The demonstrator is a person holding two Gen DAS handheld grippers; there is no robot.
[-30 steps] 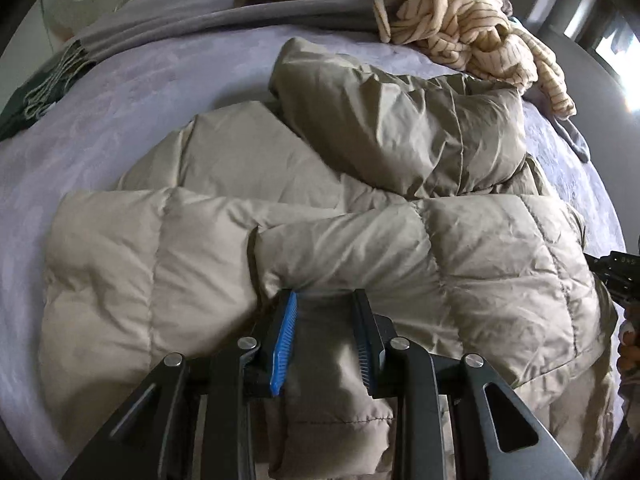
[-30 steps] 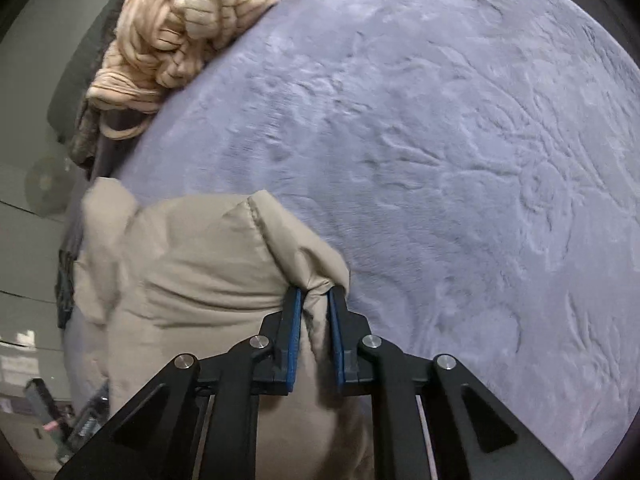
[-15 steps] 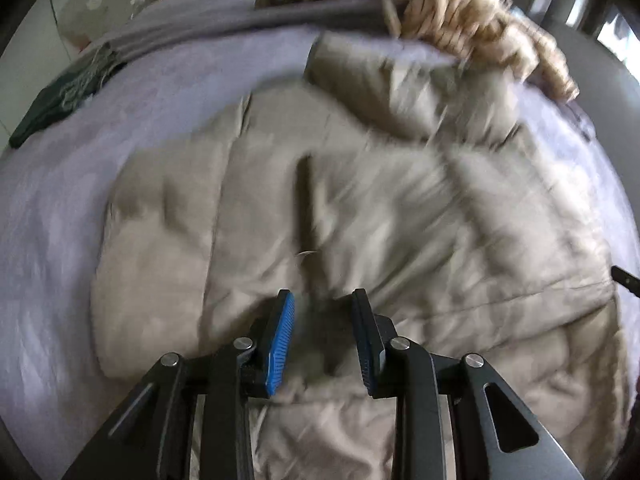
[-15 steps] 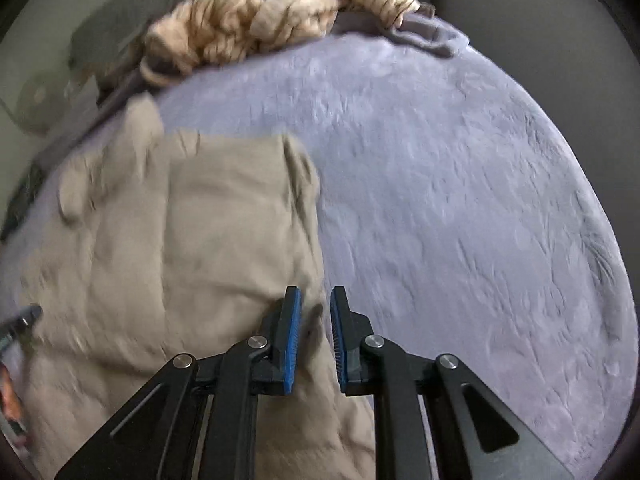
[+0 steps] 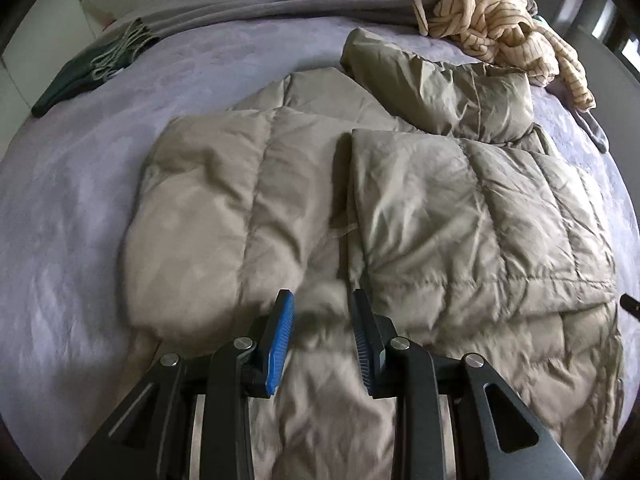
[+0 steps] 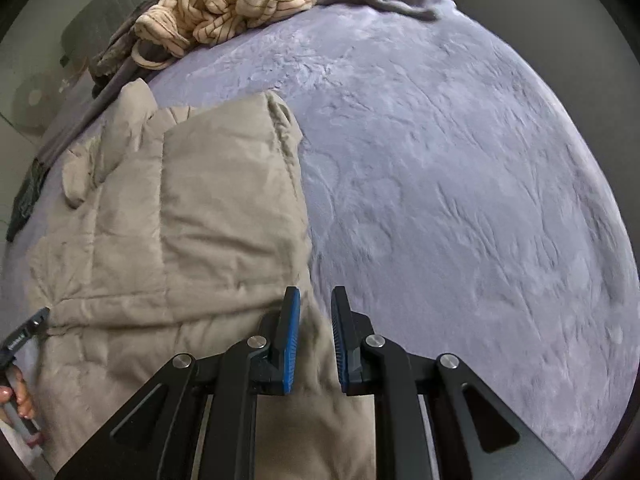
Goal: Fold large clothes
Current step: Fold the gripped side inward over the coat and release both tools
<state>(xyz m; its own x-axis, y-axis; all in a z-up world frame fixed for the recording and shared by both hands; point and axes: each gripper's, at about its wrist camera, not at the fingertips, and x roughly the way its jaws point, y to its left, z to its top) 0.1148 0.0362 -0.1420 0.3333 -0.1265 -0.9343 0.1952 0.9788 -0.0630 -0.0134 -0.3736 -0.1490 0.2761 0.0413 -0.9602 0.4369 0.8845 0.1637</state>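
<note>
Lying across a lavender-grey bedspread (image 5: pixel 72 216), a beige quilted puffer jacket (image 5: pixel 460 216) fills the middle of the left wrist view. Far left on the spread sits a dark green fringed scarf (image 5: pixel 80 76); behind it a grey blanket (image 5: pixel 280 10) runs along the far edge, and further right a cream striped knit garment (image 5: pixel 496 20) is heaped in a tangle. One puffy part of the jacket (image 5: pixel 432 88) lies folded over its far side, just beside the knit heap.

Low in the same view, the left gripper (image 5: pixel 322 320) hangs over the near part of the jacket, its jaws standing apart with blurred beige fabric seen between them; whether the pads press on it I cannot tell.

In the right wrist view, the jacket occupies the left half, with the bare spread to the right. The right gripper (image 6: pixel 315 316) sits at the jacket's right edge, its jaws narrowly apart, and fabric passes up between the pads; a firm grip cannot be confirmed.
</note>
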